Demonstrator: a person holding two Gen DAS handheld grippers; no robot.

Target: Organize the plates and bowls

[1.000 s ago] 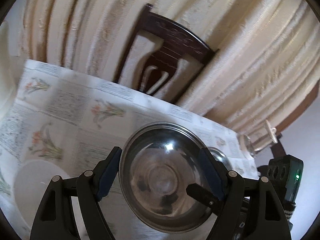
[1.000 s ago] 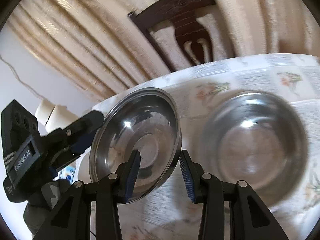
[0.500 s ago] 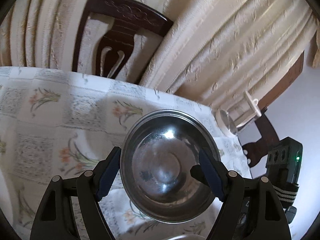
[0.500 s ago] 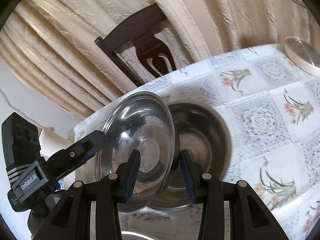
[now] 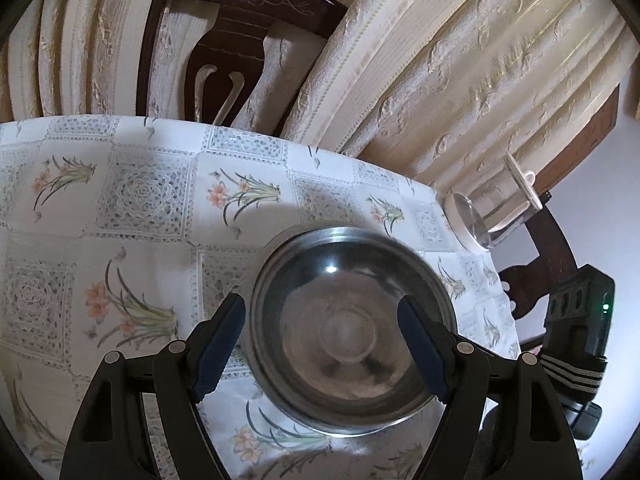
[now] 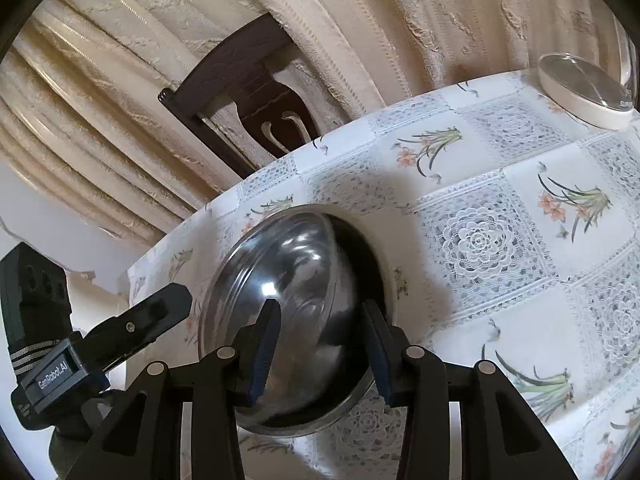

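The left gripper (image 5: pixel 320 344) has its fingers spread wide, one on each side of a steel bowl (image 5: pixel 352 336) without clearly touching it; the bowl looks a little blurred. It sits over the surface, which is covered by a floral tablecloth (image 5: pixel 132 200) patterned with lace squares and orange flowers. From the right wrist view a second steel bowl (image 6: pixel 360 256) shows as a dark rim behind the front one (image 6: pixel 288 312) — the shiny bowl is tilted on edge, leaning into or against the darker one, and whether it is fully nested cannot be told. The right gripper (image 6: pixel 320 356) has its fingers narrowed around the near rim of the tilted bowl; the left finger (image 6: pixel 264 352) lies across the inside and the right one sits outside the wall, so it appears to be pinching the rim. The left gripper's finger (image 6: pixel 148 320) reaches in from the left side, just beside the bowl's edge. At the far corner of the surface rests a glass jar with a white lid (image 5: pixel 492 208), lying tilted. Behind the surface stand a dark wooden chair (image 5: pixel 240 40) and cream curtains (image 5: pixel 460 60).
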